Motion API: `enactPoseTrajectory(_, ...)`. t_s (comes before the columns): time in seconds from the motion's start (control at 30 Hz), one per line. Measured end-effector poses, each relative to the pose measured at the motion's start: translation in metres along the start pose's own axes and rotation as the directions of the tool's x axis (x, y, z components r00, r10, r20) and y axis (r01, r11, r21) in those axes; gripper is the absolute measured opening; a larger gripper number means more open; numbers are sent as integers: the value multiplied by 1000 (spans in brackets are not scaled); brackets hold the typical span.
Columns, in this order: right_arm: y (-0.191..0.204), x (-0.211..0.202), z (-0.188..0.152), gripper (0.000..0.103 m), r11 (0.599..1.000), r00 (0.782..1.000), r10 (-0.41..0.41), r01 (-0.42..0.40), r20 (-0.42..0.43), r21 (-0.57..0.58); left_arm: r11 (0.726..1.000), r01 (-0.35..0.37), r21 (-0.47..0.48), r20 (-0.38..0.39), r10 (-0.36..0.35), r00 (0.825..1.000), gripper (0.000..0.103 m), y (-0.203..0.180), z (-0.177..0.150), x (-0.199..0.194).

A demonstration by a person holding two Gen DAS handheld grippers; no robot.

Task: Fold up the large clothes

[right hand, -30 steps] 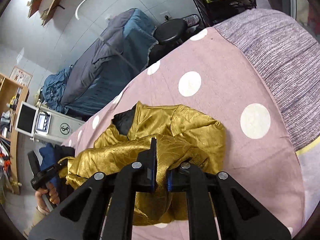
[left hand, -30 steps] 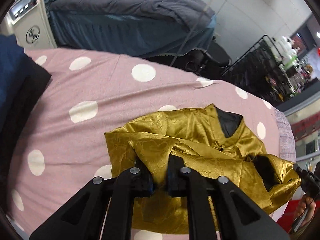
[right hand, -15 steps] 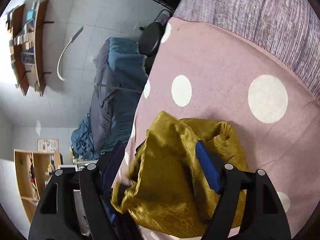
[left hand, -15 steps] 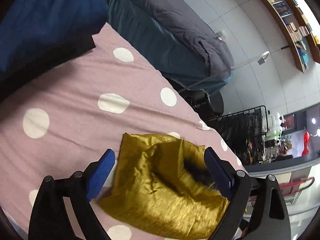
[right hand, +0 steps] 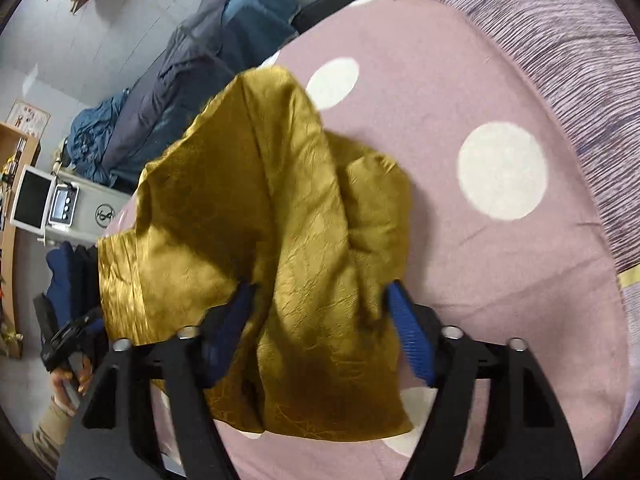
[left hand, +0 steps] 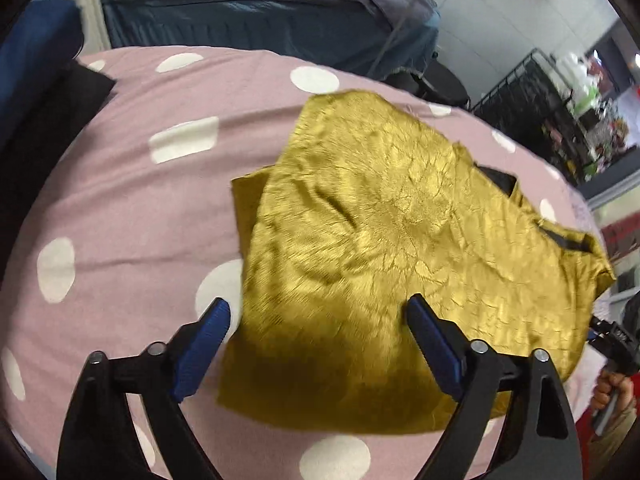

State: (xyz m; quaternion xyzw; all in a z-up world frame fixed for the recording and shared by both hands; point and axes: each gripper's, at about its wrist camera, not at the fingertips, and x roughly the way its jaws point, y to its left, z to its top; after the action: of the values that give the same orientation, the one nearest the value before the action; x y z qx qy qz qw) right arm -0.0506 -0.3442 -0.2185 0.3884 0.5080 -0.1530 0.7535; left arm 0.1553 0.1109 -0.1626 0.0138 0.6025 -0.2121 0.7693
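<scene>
A gold satin garment (left hand: pixel 404 240) lies folded over on a pink sheet with white dots (left hand: pixel 132 200); a black lining shows at its right edge. My left gripper (left hand: pixel 320 320) is open and empty, its blue pads apart just above the garment's near edge. In the right wrist view the same garment (right hand: pixel 280 220) lies bunched in folds. My right gripper (right hand: pixel 320 304) is open, its blue pads on either side of a raised fold, not closed on it.
Dark blue and black clothes (left hand: pixel 36 92) lie at the left of the bed. A second bed with a grey-blue duvet (left hand: pixel 260 8) stands beyond. A black wire rack (left hand: pixel 560 108) stands at the right. A striped grey blanket (right hand: pixel 560 60) covers the bed's far side.
Both grippers were shut on the gold fabric a second ago, then opened and let it go. The garment has dropped onto the sheet, folded over and flatter than before.
</scene>
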Motion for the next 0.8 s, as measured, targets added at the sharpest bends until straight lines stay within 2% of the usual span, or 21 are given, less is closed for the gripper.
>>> enactPoseTrajectory(0.03,4,-1,1,29,1000,1000,-17,17,5,-11,999,-16,31,-43,17,999,40,-7,4,10)
enactPoseTrajectory(0.07,10,-6,2,24,999,1000,-20,21,20,-26,998,-25,51,-64,29,998,31,-12,8,15)
enactPoseTrajectory(0.1,14,-13,5,16,1000,999,-3,5,44,-26,997,-36,68,-56,40,998,17,-17,12,15)
enactPoseTrajectory(0.17,20,-30,12,12,1000,995,29,-28,99,-12,995,-58,78,-2,58,998,11,-23,24,5)
enactPoseTrajectory(0.23,25,-47,20,7,999,986,52,-53,157,-3,998,-48,30,52,47,998,10,-18,37,-7)
enactPoseTrajectory(0.3,25,-59,33,7,998,977,40,-47,209,28,997,-62,-34,65,65,996,9,-8,48,-10)
enactPoseTrajectory(0.37,18,-53,43,7,997,981,19,-32,191,65,992,-75,-101,29,78,996,9,6,58,3)
enactPoseTrajectory(0.43,12,-30,48,7,997,991,-61,54,122,59,985,-65,-161,-62,56,997,9,15,62,30)
enactPoseTrajectory(0.5,12,-4,44,7,987,984,-163,164,69,-3,985,-96,-142,-103,81,991,21,12,61,48)
enactPoseTrajectory(0.53,9,8,38,7,977,976,-211,213,48,-33,986,-124,-113,-114,111,987,37,7,59,54)
enactPoseTrajectory(0.6,0,25,29,7,968,969,-247,248,28,-37,979,-189,-80,-133,177,975,56,5,56,66)
enactPoseTrajectory(0.63,-5,27,27,7,970,970,-243,243,21,-19,976,-198,-89,-141,184,973,67,8,55,70)
enactPoseTrajectory(0.7,-16,30,24,7,977,977,-213,212,20,37,968,-200,-151,-164,175,971,79,22,54,75)
enactPoseTrajectory(0.8,-12,29,25,8,974,974,-227,227,10,13,966,-155,-208,-180,118,977,82,38,55,73)
